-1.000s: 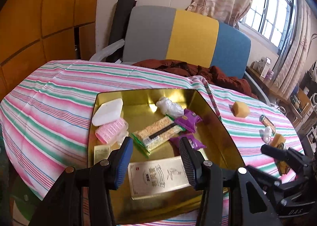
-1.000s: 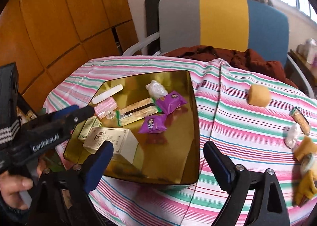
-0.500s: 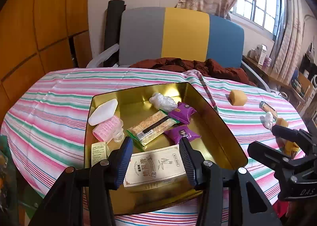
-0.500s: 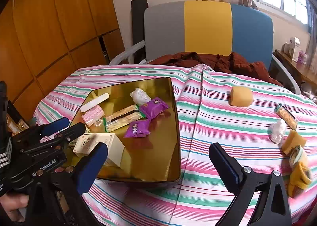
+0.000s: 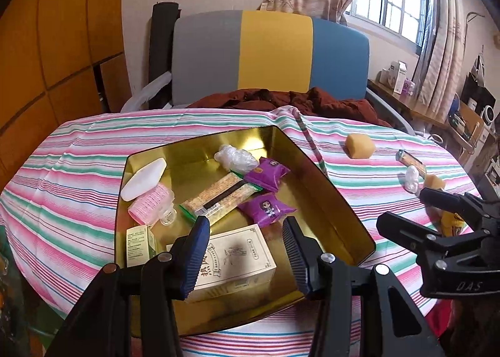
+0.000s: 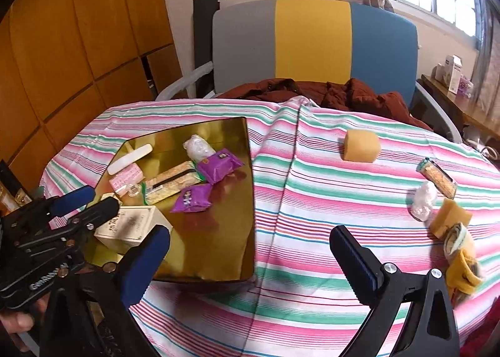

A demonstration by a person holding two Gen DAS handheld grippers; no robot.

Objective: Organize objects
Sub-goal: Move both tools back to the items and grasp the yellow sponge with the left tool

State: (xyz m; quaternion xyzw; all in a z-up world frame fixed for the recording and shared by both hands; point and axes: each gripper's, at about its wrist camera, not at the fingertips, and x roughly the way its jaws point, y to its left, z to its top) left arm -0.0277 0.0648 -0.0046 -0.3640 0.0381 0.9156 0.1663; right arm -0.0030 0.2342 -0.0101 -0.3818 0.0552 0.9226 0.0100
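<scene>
The tablecloth (image 6: 312, 200) was striped pink, white and green; the tray (image 5: 328, 200) shone gold; two snack packets (image 5: 265, 208) were purple; the chair back (image 5: 272, 53) ran grey, yellow, blue

Right tongs (image 6: 250, 258) wide apart above striped cloth (image 6: 312, 200) beside gold tray (image 6: 243, 200)

The right gripper (image 5: 403, 211) carried pale lettering "DAS" on its black body, seen from the left wrist view. The left gripper (image 6: 84, 203) body read what looked like "GenRobot", partly blurred. A cream box (image 5: 232, 258) in the gold tray (image 5: 340, 213) bore large Chinese characters, too blurred to read.
</scene>
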